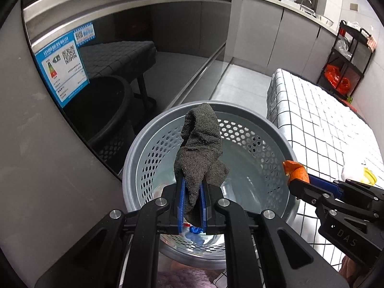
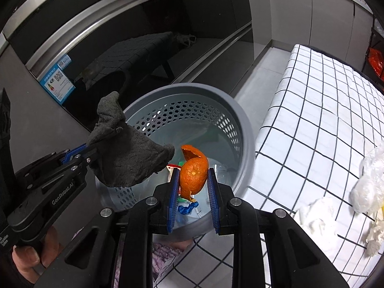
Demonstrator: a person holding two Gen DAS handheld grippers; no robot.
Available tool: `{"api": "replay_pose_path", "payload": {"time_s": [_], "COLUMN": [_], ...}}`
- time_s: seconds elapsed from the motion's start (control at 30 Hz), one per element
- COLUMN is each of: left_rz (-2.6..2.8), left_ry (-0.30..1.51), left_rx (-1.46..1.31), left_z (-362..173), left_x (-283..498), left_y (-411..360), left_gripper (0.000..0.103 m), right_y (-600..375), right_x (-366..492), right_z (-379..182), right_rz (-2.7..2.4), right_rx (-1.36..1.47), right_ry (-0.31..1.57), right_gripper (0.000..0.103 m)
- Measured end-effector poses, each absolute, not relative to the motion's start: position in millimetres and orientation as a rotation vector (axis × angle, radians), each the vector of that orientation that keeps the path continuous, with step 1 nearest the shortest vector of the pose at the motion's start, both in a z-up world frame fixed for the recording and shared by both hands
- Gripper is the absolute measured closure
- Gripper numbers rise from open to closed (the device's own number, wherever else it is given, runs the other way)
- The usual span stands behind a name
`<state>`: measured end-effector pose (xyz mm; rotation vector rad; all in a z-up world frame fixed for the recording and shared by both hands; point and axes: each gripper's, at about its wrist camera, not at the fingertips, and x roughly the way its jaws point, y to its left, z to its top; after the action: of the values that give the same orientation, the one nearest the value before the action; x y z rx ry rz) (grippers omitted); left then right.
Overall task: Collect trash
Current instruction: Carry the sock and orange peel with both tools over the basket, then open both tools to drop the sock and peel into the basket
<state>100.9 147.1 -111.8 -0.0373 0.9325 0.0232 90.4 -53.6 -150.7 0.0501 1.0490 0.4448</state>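
My left gripper point(image 1: 192, 187) is shut on a dark grey rag point(image 1: 200, 144) and holds it above the open mouth of the grey perforated trash basket point(image 1: 144, 144). My right gripper point(image 2: 193, 180) is shut on a piece of orange peel point(image 2: 193, 172), held over the basket's point(image 2: 242, 129) near rim. The rag point(image 2: 127, 151) and left gripper point(image 2: 92, 152) show at the left of the right wrist view; the peel point(image 1: 295, 168) shows at the right of the left wrist view. Small wrappers and a blue scrap point(image 2: 188, 207) lie in the basket bottom.
A table with a white checked cloth point(image 2: 324, 110) stands right of the basket, with crumpled white tissue point(image 2: 316, 218) and a clear plastic bag point(image 2: 369, 187) on it. A glossy dark appliance front point(image 1: 148, 48) is on the left. A black shelf rack point(image 1: 345, 55) stands far right.
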Motion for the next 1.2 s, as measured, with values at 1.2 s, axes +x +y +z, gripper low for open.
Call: {"api": "replay_pose_path", "payload": {"time_s": [1.2], "left_rz": [0.054], "left_ry": [1.025], "left_rx": [-0.102], "left_z": [-133.4], "left_x": [100.9], "left_y": [164.1], "left_gripper": [0.060], "right_y": [-39.7], "right_x": [100.0], "right_z": [-158.3], "right_rz": [0.433], "right_rx": [0.042], "right_ry": [1.070], "right_gripper": [0.051]}}
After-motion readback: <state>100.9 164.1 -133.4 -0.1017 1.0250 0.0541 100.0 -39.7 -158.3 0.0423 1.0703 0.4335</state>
